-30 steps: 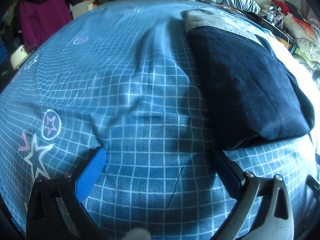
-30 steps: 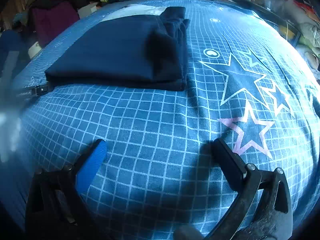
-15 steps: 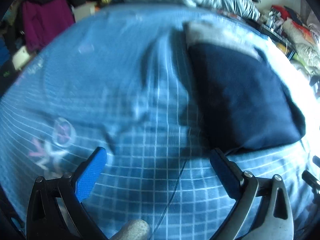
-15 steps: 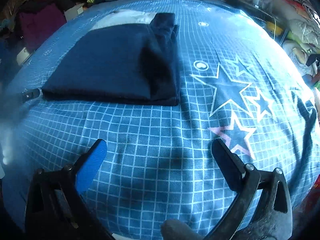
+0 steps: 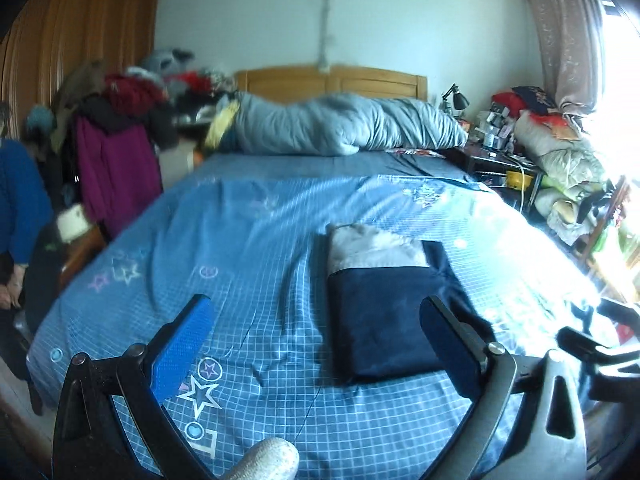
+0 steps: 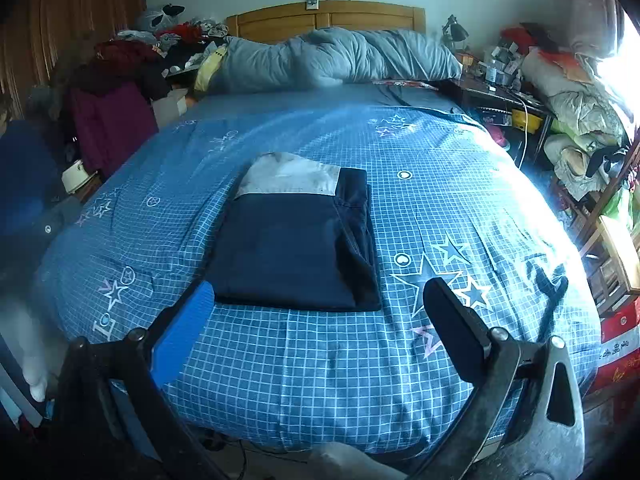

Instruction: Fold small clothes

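Far left off the bed: heap of clothes (image 6: pixel 116 80) w/ a magenta garment (image 5: pixel 112 176) hanging in front, wooden wardrobe (image 5: pixel 76 48) behind. Blue sleeve (image 5: pixel 20 200) at left edge of left wrist view.

Left gripper (image 5: pixel 320 344) released, fingers spread wide, nothing between them, hovering over the foot edge of the bed (image 5: pixel 248 232); not touching the sheet. Blue pad on its left finger (image 5: pixel 182 350), dark pad on the right one.

Folded navy garment (image 6: pixel 292 248) flat on the checked blue sheet, approx. mid-bed, slightly toward the foot edge. Grey-white part (image 6: pixel 288 178) showing at its headboard end; extra navy fold along its right side. In left wrist view same garment (image 5: pixel 384 320) partly behind the gripper's right finger.

Right gripper (image 6: pixel 320 328) also released, wide open, empty, held off the foot edge; garment's near edge just past the fingertips, apart from them.

Grey duvet (image 6: pixel 340 56) bunched along headboard edge. Right of bed: cluttered nightstand w/ desk lamp (image 6: pixel 454 32), stacked bedding (image 6: pixel 576 100), bright window.
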